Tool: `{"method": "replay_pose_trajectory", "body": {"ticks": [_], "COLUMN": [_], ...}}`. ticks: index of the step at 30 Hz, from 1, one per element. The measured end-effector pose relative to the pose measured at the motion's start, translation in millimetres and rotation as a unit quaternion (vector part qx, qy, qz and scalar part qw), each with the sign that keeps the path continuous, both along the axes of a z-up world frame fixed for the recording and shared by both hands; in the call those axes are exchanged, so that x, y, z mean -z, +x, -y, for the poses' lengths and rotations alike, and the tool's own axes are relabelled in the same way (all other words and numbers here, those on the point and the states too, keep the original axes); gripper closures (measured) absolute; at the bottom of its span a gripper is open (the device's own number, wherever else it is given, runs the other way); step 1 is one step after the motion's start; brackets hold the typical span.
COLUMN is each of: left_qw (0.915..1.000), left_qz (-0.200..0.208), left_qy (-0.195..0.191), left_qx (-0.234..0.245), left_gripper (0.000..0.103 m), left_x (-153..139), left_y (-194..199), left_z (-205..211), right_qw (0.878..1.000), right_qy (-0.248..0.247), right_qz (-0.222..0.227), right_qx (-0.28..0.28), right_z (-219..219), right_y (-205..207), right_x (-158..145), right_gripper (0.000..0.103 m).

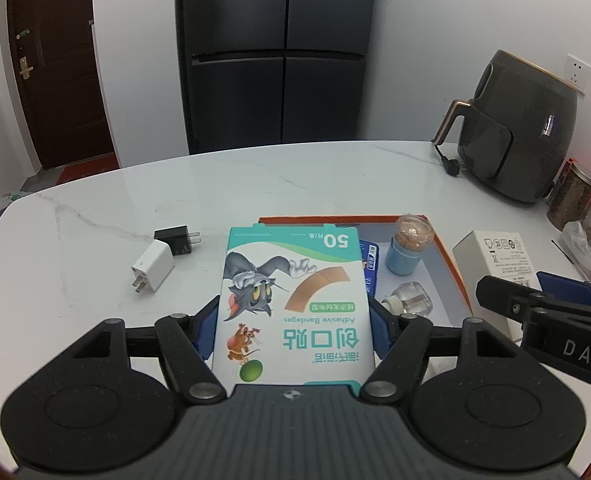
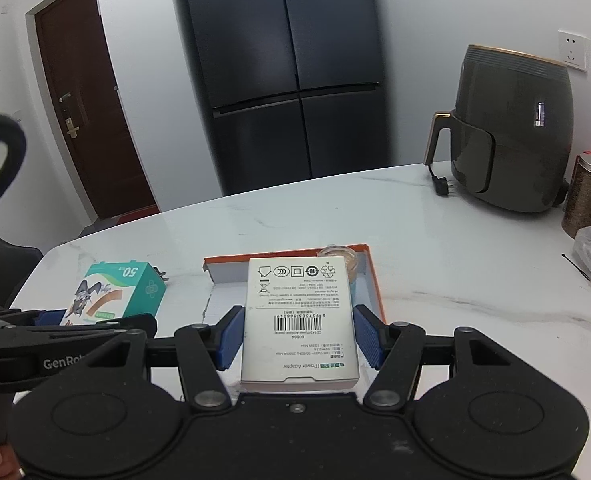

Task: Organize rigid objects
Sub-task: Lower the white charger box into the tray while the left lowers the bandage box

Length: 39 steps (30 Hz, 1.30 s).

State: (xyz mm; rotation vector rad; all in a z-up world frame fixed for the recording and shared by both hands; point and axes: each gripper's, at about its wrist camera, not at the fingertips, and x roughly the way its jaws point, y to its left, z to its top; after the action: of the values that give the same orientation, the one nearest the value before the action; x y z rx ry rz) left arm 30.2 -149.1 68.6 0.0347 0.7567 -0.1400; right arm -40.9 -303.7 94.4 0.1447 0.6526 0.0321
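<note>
White marble counter (image 1: 335, 176) fills the room's foreground, backed by one dark four-door refrigerator (image 1: 275, 52), one brown door (image 1: 55, 64) and one grey air fryer (image 1: 523, 128) at the right edge, its plug lying on the stone.

Two boxes are in hand, one per tool. The left tool (image 1: 293, 320) is closed on the sides of the adhesive bandage box (image 1: 291, 300), a teal-and-white carton with a cartoon cat and mouse, its blue pads pressed against both long edges; the carton is held just left of and partly over the tray. The right tool (image 2: 298, 334) brackets the white power adapter box (image 2: 299, 320), pads touching or very nearly touching its sides, holding it above the near part of the tray.

One orange-rimmed tray (image 1: 449, 264) sits mid-counter. Inside it stand one blue toothpick holder (image 1: 407, 250) with a clear lid and one small clear glass bottle (image 1: 409, 300) lying near the front; a blue packet shows under the bandage carton's edge.

Two loose chargers lie left of the tray, touching: one white charger (image 1: 151, 270) and one black charger (image 1: 175, 240). Jars (image 1: 573, 194) cluster at the far right.
</note>
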Motion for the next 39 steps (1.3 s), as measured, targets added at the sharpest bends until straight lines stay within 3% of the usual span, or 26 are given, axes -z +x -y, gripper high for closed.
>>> {"method": "replay_pose_trajectory", "body": {"ticks": [39], "left_qw": [0.9995], "left_qz": [-0.002], "left_qy": [-0.004], "left_qx": [0.031], "left_gripper": [0.031], "left_x": [5.0], "left_y": [8.8], "left_z": [16.1], "right_qw": [1.000], "right_qy": [-0.008], "right_qz": [0.000], "right_qx": [0.026], "right_z": [9.2], "right_y": [-3.8], "right_x": [-1.0], "right_gripper": [0.031]}}
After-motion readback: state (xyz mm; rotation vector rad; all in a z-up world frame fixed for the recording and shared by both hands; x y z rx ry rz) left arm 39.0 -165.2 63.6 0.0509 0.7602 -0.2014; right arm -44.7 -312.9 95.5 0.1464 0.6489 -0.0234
